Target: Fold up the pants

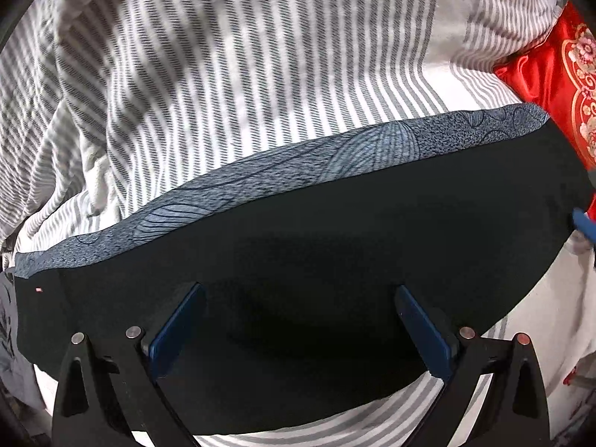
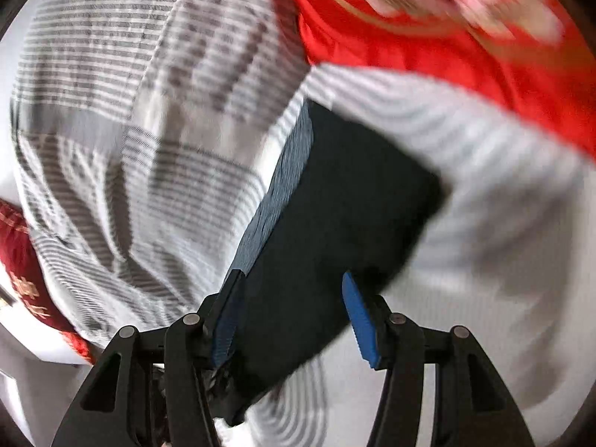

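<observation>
Dark pants (image 1: 316,246) lie in a flat folded strip on a striped bedsheet (image 1: 260,93), beside a red cushion (image 1: 551,85).
Left gripper (image 1: 298,320) and right gripper (image 2: 294,320) hover released, gripping nothing; the next fold likely calls for pinching an end.

Right wrist view is motion-blurred: the red cushion (image 2: 428,37) pattern is unreadable. The pants (image 1: 316,253) run off the left wrist view's edges; their lower part is hidden behind the gripper frames.
</observation>
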